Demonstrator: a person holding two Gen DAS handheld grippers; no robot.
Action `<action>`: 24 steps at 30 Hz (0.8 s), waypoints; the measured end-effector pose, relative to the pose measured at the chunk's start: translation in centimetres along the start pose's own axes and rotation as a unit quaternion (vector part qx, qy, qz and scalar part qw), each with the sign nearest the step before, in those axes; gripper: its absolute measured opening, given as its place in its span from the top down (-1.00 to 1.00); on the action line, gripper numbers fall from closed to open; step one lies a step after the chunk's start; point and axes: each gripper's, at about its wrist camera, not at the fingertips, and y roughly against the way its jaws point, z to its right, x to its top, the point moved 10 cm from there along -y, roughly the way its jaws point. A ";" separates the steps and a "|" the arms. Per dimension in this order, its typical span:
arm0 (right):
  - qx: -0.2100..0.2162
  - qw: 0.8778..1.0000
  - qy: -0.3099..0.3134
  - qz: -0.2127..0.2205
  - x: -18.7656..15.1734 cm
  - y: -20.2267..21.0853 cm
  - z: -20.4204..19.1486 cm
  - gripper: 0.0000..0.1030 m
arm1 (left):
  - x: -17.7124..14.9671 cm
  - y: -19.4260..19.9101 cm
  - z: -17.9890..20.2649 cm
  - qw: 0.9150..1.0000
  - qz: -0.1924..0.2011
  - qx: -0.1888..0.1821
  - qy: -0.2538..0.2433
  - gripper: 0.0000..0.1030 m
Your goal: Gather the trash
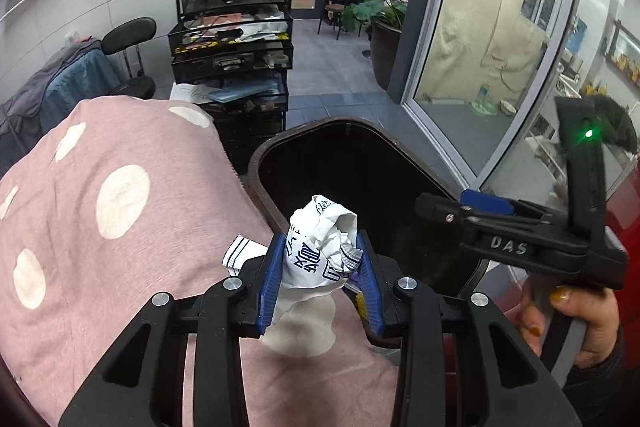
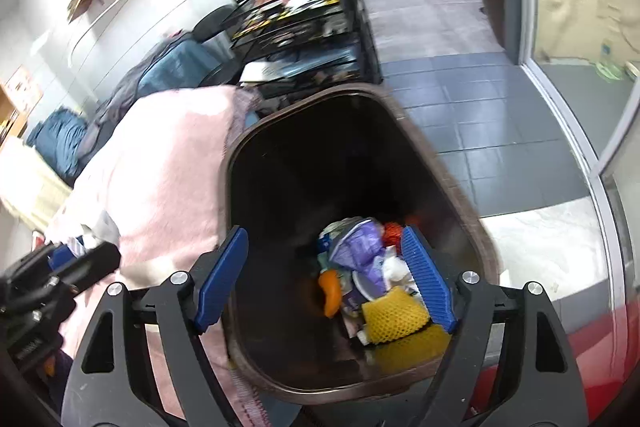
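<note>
My left gripper [image 1: 320, 259] is shut on a crumpled white paper wrapper [image 1: 322, 245] with dark blue print, held over the near rim of a dark brown trash bin [image 1: 276, 151]. My right gripper [image 2: 326, 267] is open and empty above the same bin [image 2: 440, 163]. Inside the bin lie a yellow foam net [image 2: 394, 313], a purple bag [image 2: 360, 243], an orange piece [image 2: 331, 293] and other trash. The right gripper also shows in the left wrist view [image 1: 472, 211], to the right over the bin's edge.
A pink blanket with white dots [image 1: 120, 227] lies left of the bin, also seen in the right wrist view [image 2: 168, 179]. A black wire cart [image 1: 236, 39] with bottles stands behind. A glass partition [image 1: 480, 47] is to the right. Grey tiled floor [image 2: 460, 99] lies beyond.
</note>
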 end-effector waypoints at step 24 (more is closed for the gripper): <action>-0.024 0.999 -0.040 0.005 -0.2 0.6 4.0 -0.56 | 0.3 -5.0 2.2 0.997 -0.036 0.030 -0.067 -0.79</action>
